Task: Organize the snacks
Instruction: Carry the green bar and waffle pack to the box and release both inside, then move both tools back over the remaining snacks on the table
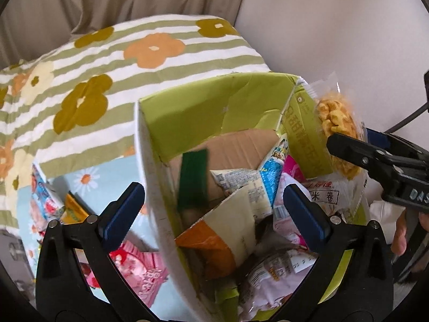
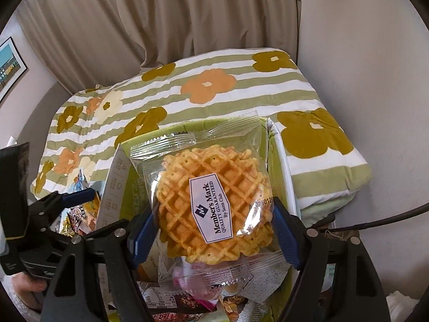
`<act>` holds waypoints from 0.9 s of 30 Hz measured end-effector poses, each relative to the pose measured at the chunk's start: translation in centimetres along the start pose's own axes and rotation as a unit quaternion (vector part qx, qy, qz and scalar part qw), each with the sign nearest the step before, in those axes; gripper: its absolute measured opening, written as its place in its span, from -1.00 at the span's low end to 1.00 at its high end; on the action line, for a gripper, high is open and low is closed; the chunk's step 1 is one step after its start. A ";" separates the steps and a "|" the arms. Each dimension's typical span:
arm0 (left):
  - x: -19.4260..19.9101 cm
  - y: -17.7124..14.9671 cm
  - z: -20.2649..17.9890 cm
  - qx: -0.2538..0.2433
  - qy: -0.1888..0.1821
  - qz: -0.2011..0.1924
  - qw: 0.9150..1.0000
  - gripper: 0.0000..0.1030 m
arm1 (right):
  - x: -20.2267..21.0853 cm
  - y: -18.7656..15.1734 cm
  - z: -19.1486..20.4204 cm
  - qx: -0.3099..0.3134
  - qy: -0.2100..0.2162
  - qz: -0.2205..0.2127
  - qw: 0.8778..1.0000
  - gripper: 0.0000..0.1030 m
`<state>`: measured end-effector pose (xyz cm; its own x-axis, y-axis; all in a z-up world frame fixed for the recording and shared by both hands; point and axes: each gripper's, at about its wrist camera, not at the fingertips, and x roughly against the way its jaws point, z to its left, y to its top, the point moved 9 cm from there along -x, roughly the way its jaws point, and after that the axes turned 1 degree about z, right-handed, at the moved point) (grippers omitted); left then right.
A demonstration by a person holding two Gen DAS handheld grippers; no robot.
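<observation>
A green cardboard box (image 1: pixel 187 118) holds several snack packets (image 1: pixel 236 214). My left gripper (image 1: pixel 211 212) is open and empty, its fingers straddling the box's left wall. My right gripper (image 2: pixel 214 230) is shut on a clear-wrapped waffle packet (image 2: pixel 211 201) labelled Member's Mark and holds it above the box (image 2: pixel 278 161). In the left wrist view the right gripper (image 1: pixel 346 139) and the waffle packet (image 1: pixel 335 118) show at the box's right rim. The left gripper (image 2: pixel 80 196) shows at the left of the right wrist view.
The box stands against a green-striped floral quilt (image 1: pixel 107 61). More snack packets (image 1: pixel 134 265) lie on a light blue cloth left of the box. Curtains (image 2: pixel 161 26) and a white wall (image 2: pixel 362 67) are behind. A black cable (image 2: pixel 388 217) runs at right.
</observation>
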<state>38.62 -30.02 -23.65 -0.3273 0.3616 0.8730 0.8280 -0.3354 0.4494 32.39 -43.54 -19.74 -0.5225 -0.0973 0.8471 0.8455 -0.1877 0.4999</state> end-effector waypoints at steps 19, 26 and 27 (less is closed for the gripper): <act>2.1 -2.2 1.3 0.004 0.025 -0.015 1.000 0.99 | 0.1 1.4 1.3 0.017 -0.001 -0.036 0.999 0.96; 3.3 -3.3 1.6 0.014 0.031 -0.022 0.999 0.99 | 1.6 1.0 1.4 0.013 0.015 -0.045 0.999 0.96; 3.6 -3.4 1.6 0.015 0.032 -0.025 0.999 0.99 | 1.9 1.0 1.5 0.015 0.015 -0.046 0.999 0.96</act>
<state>35.36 -26.19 -22.32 -0.3960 0.3210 0.8603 0.8230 -0.2916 0.4875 32.40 -42.41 -17.38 -0.6016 -0.1111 0.7910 0.7959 -0.1672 0.5819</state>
